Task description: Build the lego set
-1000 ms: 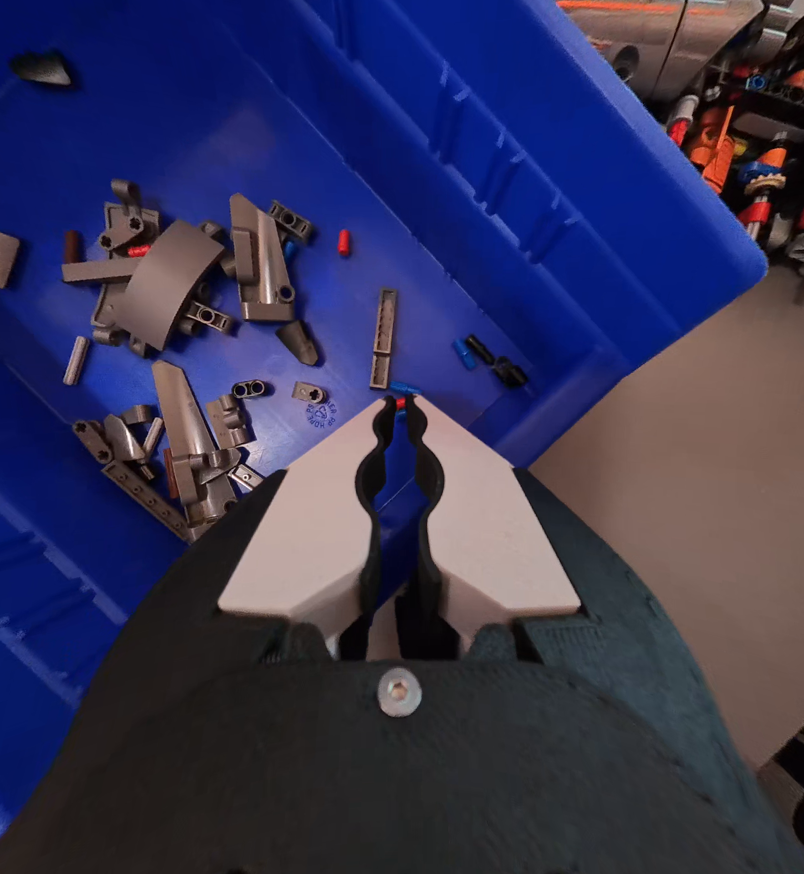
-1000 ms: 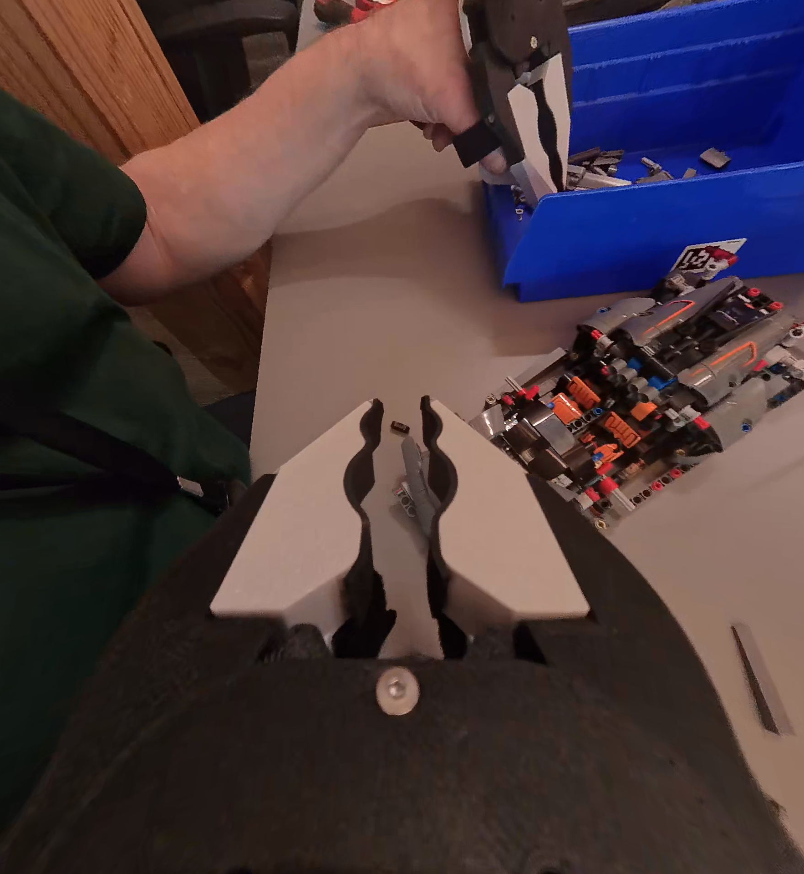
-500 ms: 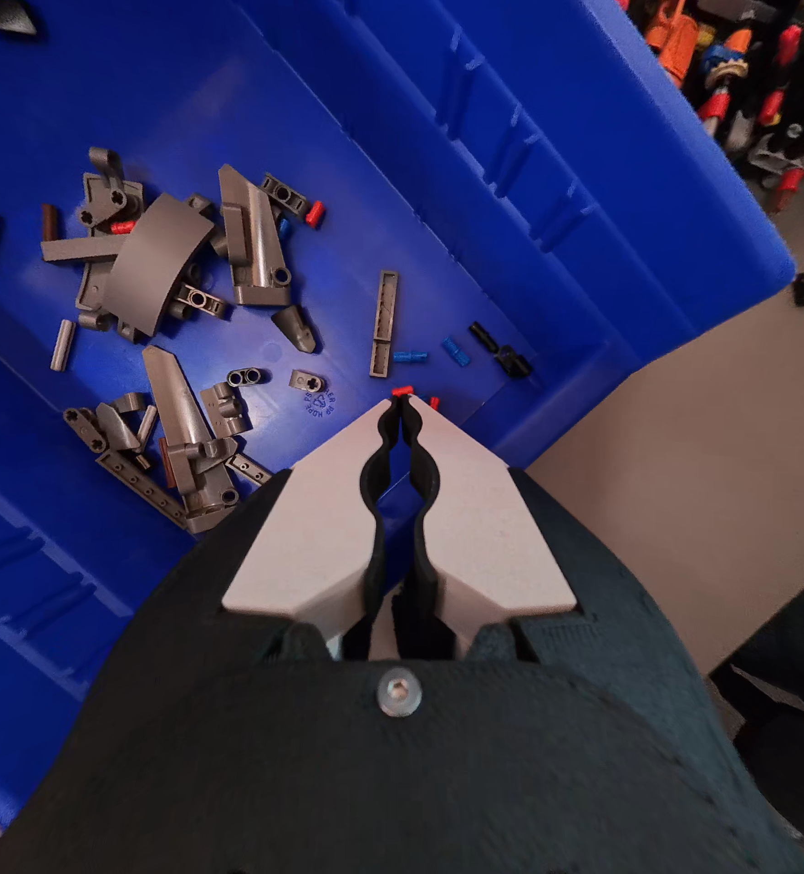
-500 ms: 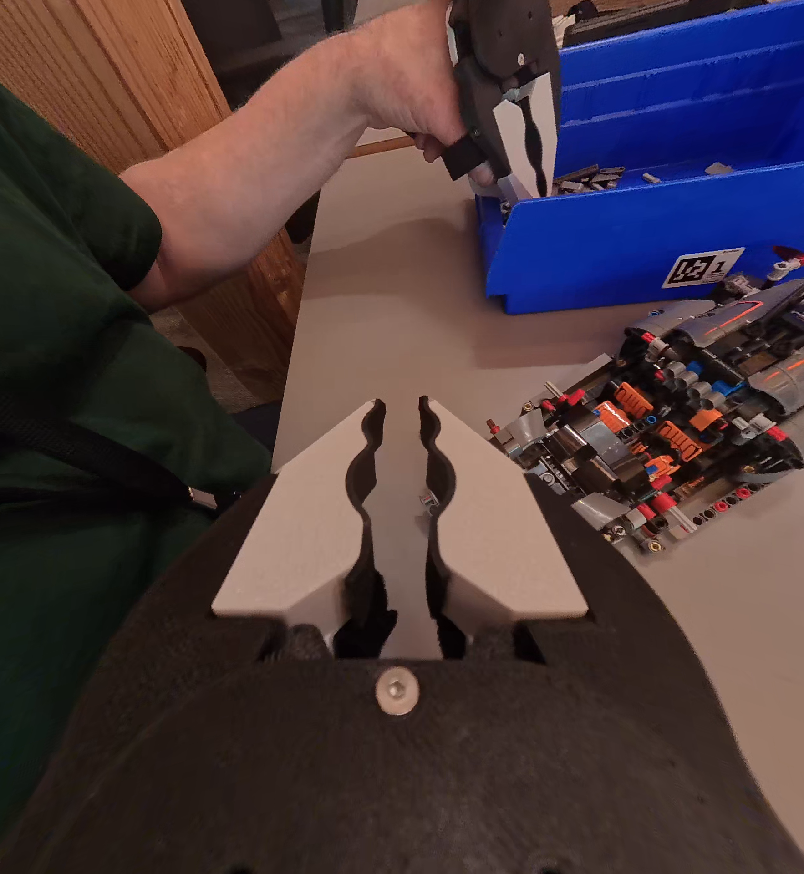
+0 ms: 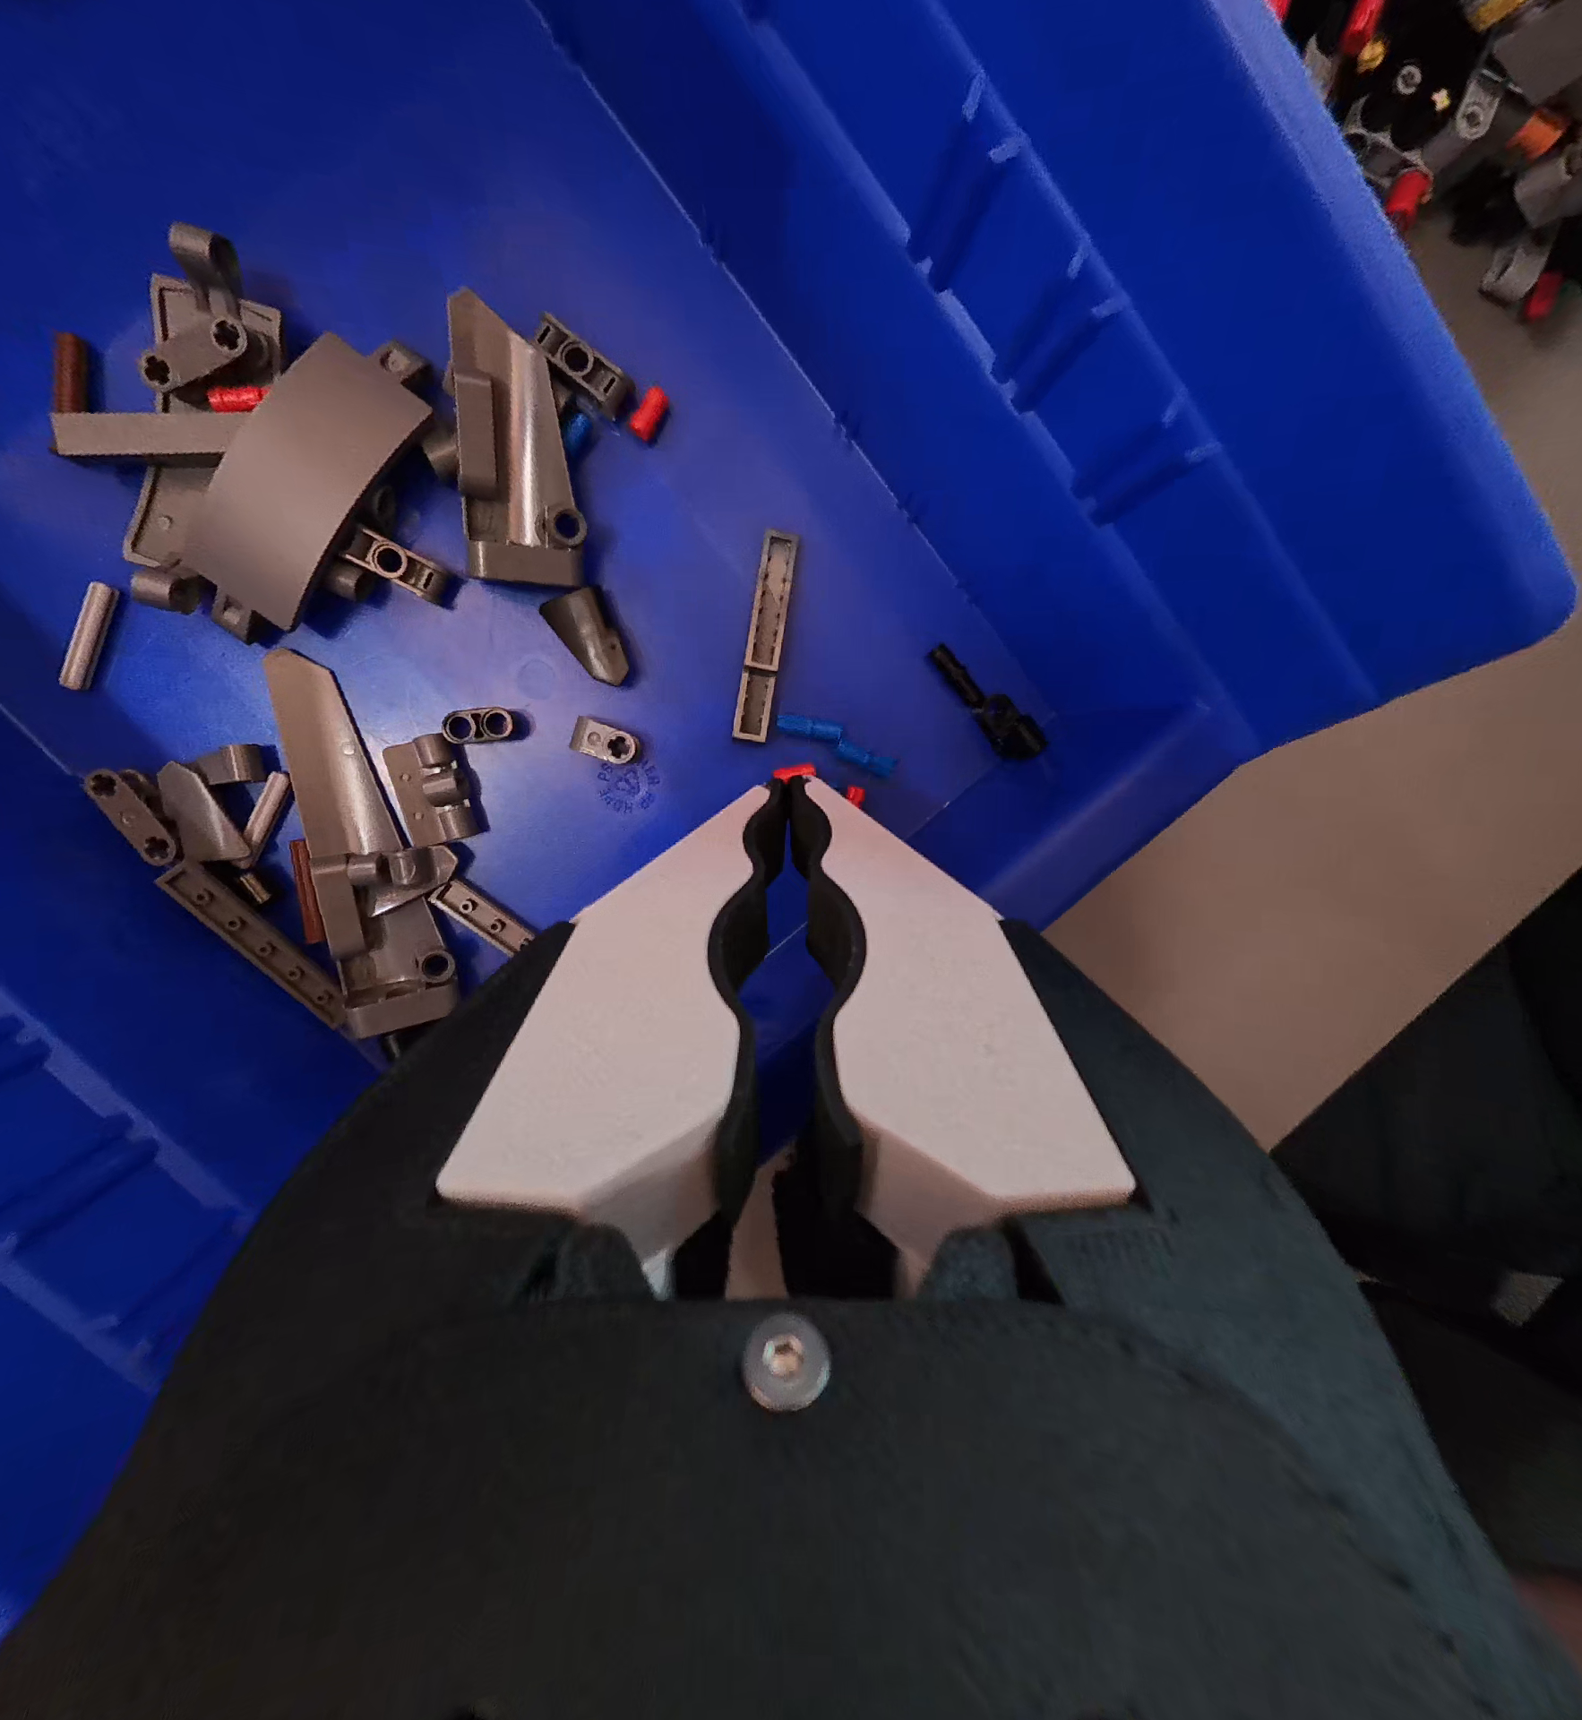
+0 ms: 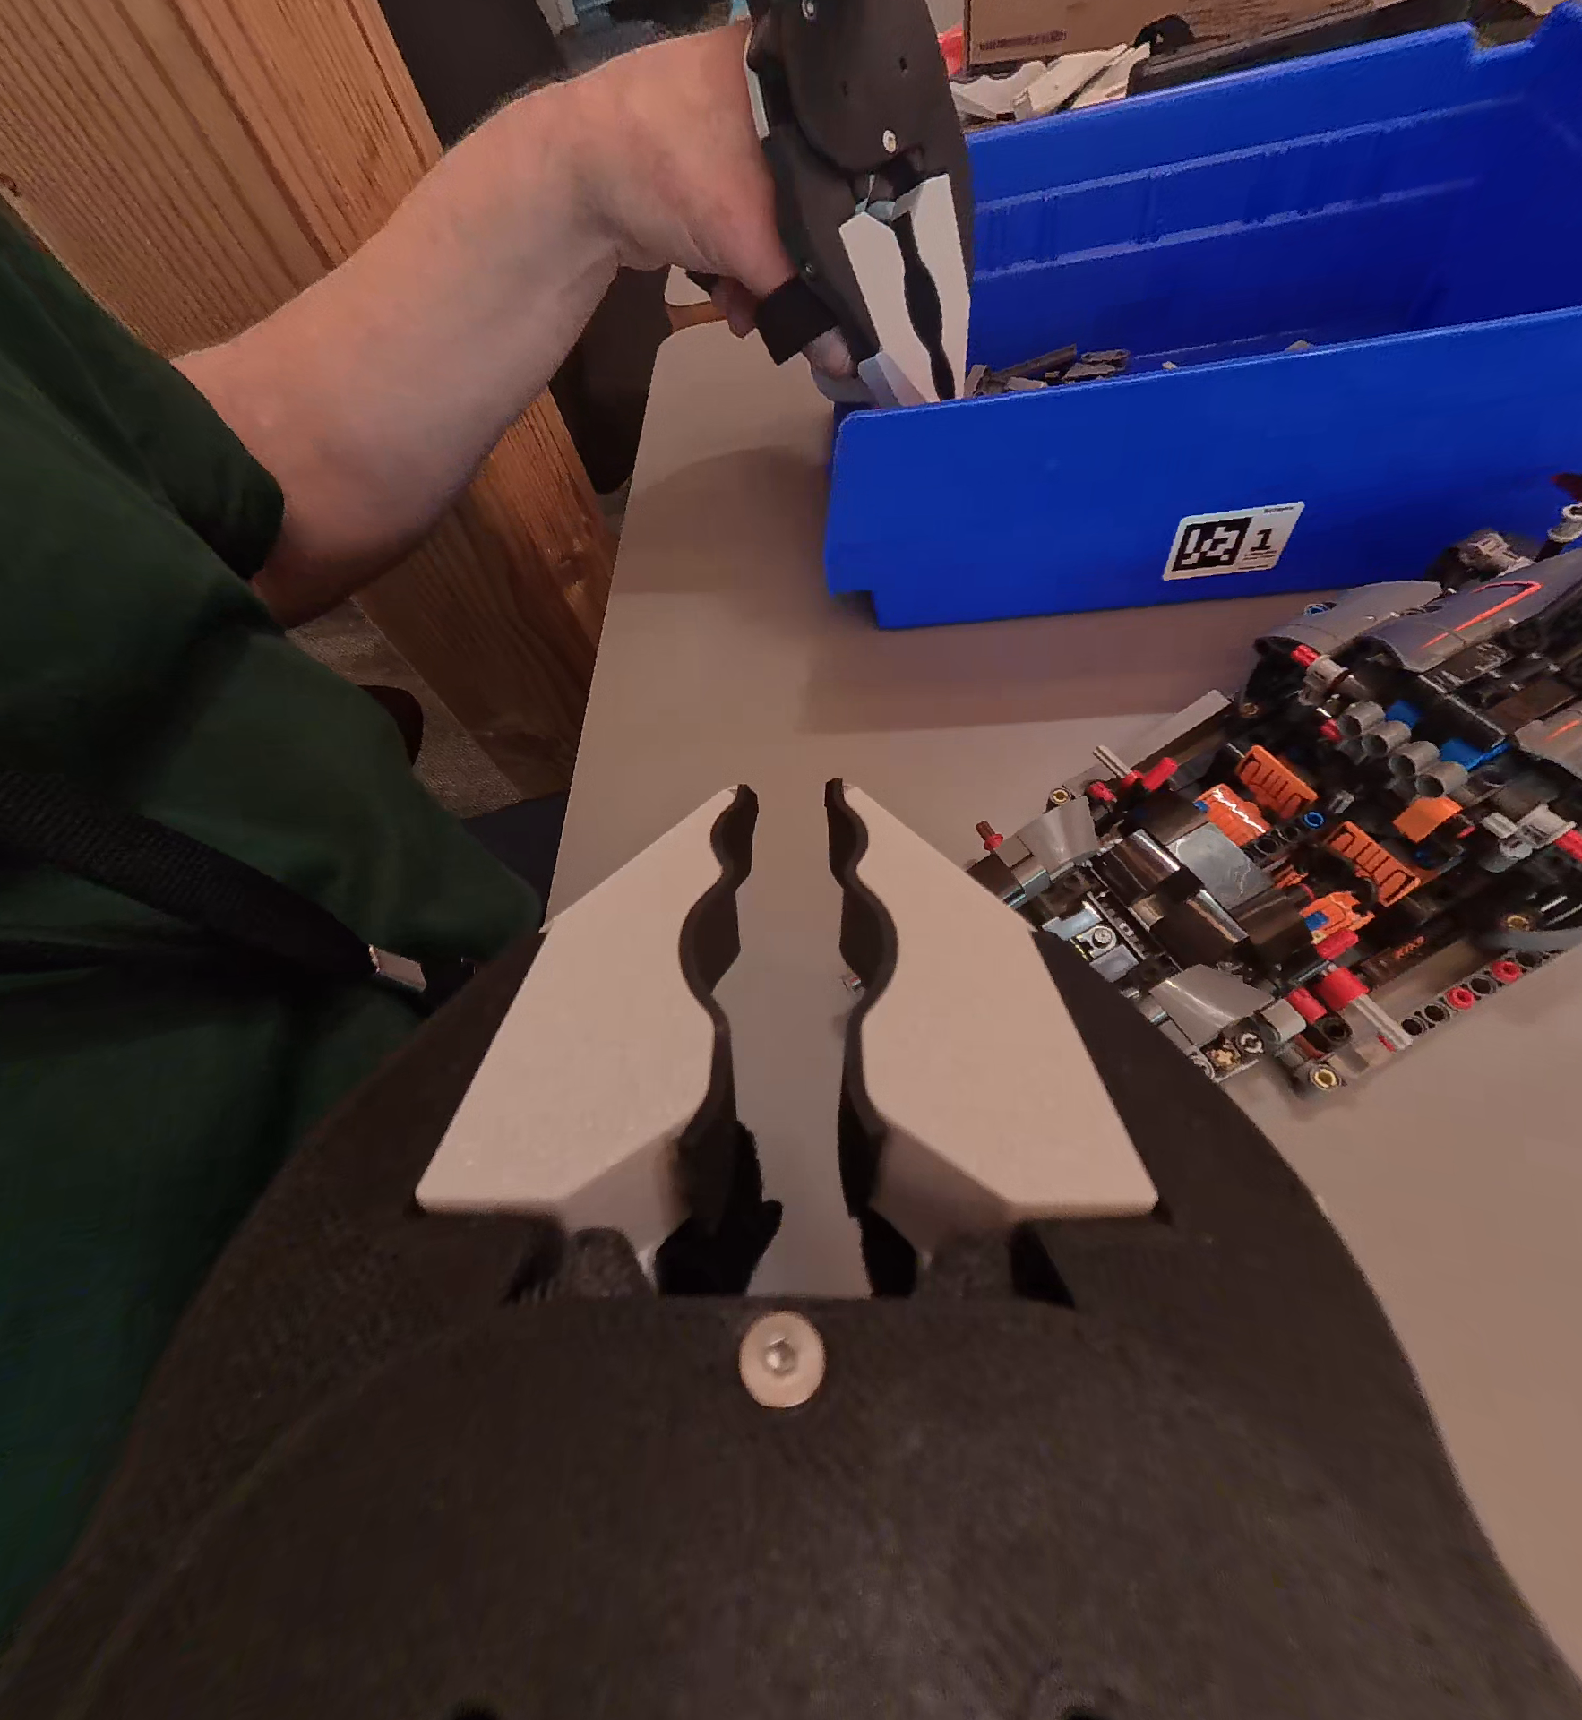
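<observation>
My left gripper (image 5: pixel 787 789) is inside the blue bin (image 5: pixel 1001 391), near its front corner, shut on a small red pin (image 5: pixel 794 772) at its tips. A second red pin (image 5: pixel 853 794) lies just right of the tips. Several grey panels and beams (image 5: pixel 303 484), blue pins (image 5: pixel 811 726) and a black pin (image 5: pixel 992 703) lie on the bin floor. My right gripper (image 6: pixel 790 796) is open and empty above the grey table (image 6: pixel 722 651). The part-built model (image 6: pixel 1327 856) lies to its right. The left gripper also shows in the right wrist view (image 6: pixel 941 382), held by a hand.
The blue bin (image 6: pixel 1234 447) stands behind the model and bears a white tag (image 6: pixel 1232 540). A wooden cabinet (image 6: pixel 210 186) stands left of the table edge. The person's green-sleeved arm (image 6: pixel 117 558) fills the left. A tiny piece (image 6: pixel 851 982) peeks out beside my right finger. About 25 centimetres separates my left fingertips from my right. My right tips are about 20 centimetres from the white tag (image 6: pixel 1232 540), my left tips only 12 centimetres.
My left gripper closed on the red pin and holds it; the bin has shifted slightly in its view. My right gripper drew back from the grey piece on the table, which is now hidden.
</observation>
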A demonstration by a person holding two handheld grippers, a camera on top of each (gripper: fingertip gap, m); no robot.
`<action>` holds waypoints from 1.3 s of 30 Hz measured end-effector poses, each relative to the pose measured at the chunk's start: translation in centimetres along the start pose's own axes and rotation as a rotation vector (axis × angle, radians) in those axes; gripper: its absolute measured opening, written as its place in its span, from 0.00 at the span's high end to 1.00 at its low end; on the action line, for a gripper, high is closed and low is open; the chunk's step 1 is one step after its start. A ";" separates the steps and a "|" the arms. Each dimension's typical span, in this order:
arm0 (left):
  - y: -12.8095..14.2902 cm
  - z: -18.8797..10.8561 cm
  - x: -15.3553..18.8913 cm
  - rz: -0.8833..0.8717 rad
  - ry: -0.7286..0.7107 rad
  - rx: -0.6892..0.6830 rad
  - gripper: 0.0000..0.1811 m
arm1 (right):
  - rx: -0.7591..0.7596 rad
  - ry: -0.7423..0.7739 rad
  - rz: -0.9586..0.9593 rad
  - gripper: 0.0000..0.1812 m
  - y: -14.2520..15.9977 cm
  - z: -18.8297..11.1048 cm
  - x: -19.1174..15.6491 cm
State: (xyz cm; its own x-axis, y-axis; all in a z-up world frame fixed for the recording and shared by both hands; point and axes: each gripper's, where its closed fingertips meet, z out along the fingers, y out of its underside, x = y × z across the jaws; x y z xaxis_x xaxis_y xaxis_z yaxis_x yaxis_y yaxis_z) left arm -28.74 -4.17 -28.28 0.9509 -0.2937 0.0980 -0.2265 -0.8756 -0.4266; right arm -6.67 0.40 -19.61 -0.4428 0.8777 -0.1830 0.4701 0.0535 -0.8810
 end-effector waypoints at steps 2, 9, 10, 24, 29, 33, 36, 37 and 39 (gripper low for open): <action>0.0 -0.1 0.2 -0.002 0.001 0.007 1.00 | 0.003 -0.001 0.000 0.92 0.0 0.0 0.1; -0.7 -1.3 -0.7 -0.027 -0.048 0.080 0.97 | 0.018 0.002 0.003 0.92 0.0 -0.3 0.3; -0.8 -1.6 -1.0 -0.029 -0.065 0.087 0.96 | 0.019 0.009 0.003 0.91 0.1 -0.4 0.4; -1.6 -6.0 -3.5 -0.048 -0.253 0.195 0.95 | 0.004 0.035 -0.007 0.91 1.0 -0.6 0.5; -0.9 -7.8 -4.1 -0.063 -0.306 0.215 0.95 | -0.013 0.028 -0.014 0.91 1.4 -0.1 0.4; -0.2 -8.8 -4.6 -0.076 -0.339 0.215 0.95 | -0.015 0.020 -0.011 0.91 1.4 0.2 0.4; -0.1 -8.8 -4.6 -0.076 -0.333 0.216 0.95 | -0.019 0.014 -0.011 0.91 1.5 0.5 0.4; -0.2 -8.5 -4.6 -0.069 -0.329 0.209 0.94 | -0.020 0.010 -0.009 0.91 1.6 0.6 0.4; 0.1 -7.7 -4.8 -0.052 -0.343 0.159 0.94 | -0.022 0.003 -0.007 0.91 1.6 0.8 0.3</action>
State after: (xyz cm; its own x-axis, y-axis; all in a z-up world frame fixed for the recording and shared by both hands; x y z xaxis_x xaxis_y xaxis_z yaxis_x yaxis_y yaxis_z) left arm -34.97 -5.78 -21.87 0.9818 -0.0810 -0.1720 -0.1658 -0.8077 -0.5658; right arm -6.69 0.38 -21.48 -0.4436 0.8789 -0.1754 0.4835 0.0698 -0.8726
